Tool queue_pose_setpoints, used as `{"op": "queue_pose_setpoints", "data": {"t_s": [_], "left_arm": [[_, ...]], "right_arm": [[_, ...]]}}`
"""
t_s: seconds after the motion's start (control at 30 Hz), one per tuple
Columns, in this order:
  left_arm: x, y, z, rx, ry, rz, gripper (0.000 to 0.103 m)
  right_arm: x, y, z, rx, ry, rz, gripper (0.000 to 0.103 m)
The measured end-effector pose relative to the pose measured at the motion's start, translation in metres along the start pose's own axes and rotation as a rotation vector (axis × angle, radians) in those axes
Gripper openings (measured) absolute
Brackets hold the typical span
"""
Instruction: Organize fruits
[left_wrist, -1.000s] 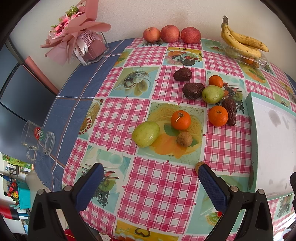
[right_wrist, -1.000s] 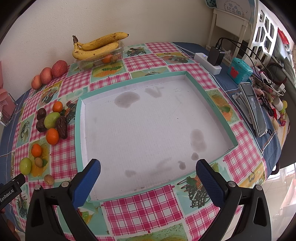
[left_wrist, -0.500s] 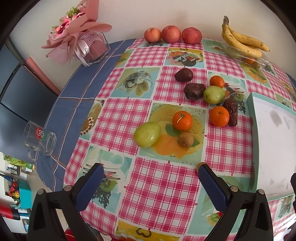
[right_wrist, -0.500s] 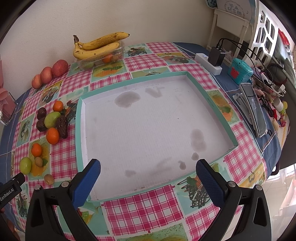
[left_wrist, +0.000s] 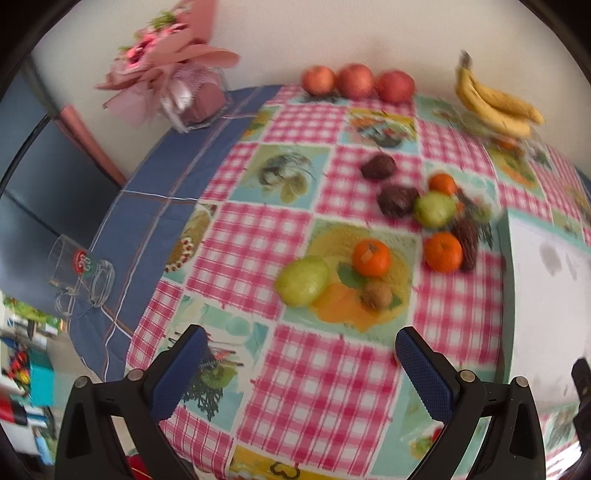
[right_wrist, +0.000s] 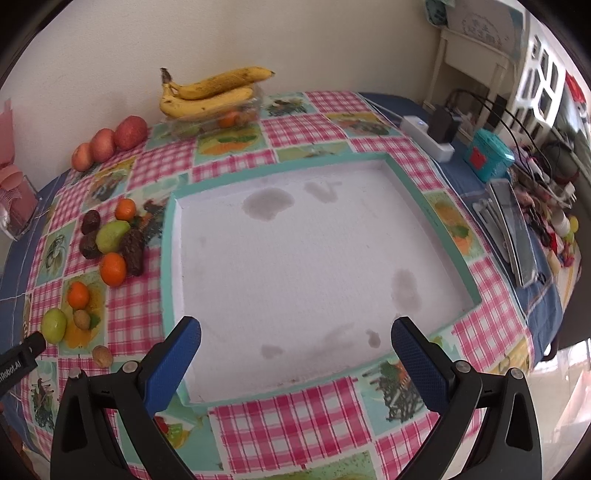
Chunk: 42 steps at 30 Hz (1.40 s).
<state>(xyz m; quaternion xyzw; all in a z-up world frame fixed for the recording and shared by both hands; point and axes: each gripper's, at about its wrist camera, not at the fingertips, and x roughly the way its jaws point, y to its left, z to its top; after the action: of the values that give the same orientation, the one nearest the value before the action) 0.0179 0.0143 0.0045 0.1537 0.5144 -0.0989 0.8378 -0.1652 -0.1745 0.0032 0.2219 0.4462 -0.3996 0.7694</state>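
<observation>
My left gripper (left_wrist: 297, 339) hangs wide open above the cloth just short of the green fruit (left_wrist: 303, 275), oranges and kiwi (left_wrist: 376, 294), while my right gripper (right_wrist: 295, 332), equally wide and empty, hovers over the tray (right_wrist: 168, 258).

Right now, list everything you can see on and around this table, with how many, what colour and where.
Apples: three, red, by the wall.
Bananas: one bunch, yellow, on a clear container.
Oranges: three loose, left of the tray.
Green fruits: two, among the oranges.
Dark brown fruits: three, clustered there.
Small brown fruits: two, nearest the grippers.
Tray: one, teal rim, white inside, nothing in it.
Bouquet: pink, far left corner.
Glass mug: clear, left edge.
Power strip: white, far right.
Left gripper: open.
Right gripper: open.
</observation>
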Motion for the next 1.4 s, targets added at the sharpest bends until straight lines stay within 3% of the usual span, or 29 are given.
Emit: {"op": "queue_pose_setpoints", "data": {"t_s": [0.27, 0.4, 0.57, 0.67, 0.8, 0.97, 1.07, 1.2, 1.4], "left_arm": [[0.021, 0.048, 0.019, -0.198, -0.015, -0.018, 0.103], [0.031, 0.063, 0.02, -0.244, -0.03, -0.039, 0.103], [0.044, 0.074, 0.023, -0.286, -0.045, -0.144, 0.103], [0.054, 0.073, 0.024, -0.264, -0.014, -0.145, 0.103], [0.055, 0.082, 0.024, -0.29, 0.011, -0.201, 0.103], [0.06, 0.077, 0.021, -0.291, 0.033, -0.248, 0.102], [0.074, 0.071, 0.019, -0.306, 0.094, -0.299, 0.098], [0.089, 0.063, 0.016, -0.324, 0.15, -0.338, 0.09], [0.098, 0.056, 0.017, -0.333, 0.151, -0.379, 0.079]], "right_arm": [[-0.009, 0.06, 0.026, -0.094, -0.082, 0.2, 0.103], [-0.003, 0.094, 0.027, -0.13, -0.053, 0.277, 0.103], [0.007, 0.128, 0.022, -0.154, 0.005, 0.354, 0.102], [0.01, 0.146, 0.015, -0.198, 0.023, 0.362, 0.093], [0.01, 0.154, 0.009, -0.233, 0.033, 0.36, 0.089], [0.023, 0.162, -0.003, -0.26, 0.132, 0.37, 0.076], [0.036, 0.166, -0.011, -0.262, 0.211, 0.378, 0.067], [0.043, 0.167, -0.022, -0.272, 0.252, 0.37, 0.065], [0.051, 0.173, -0.031, -0.315, 0.28, 0.361, 0.056]]}}
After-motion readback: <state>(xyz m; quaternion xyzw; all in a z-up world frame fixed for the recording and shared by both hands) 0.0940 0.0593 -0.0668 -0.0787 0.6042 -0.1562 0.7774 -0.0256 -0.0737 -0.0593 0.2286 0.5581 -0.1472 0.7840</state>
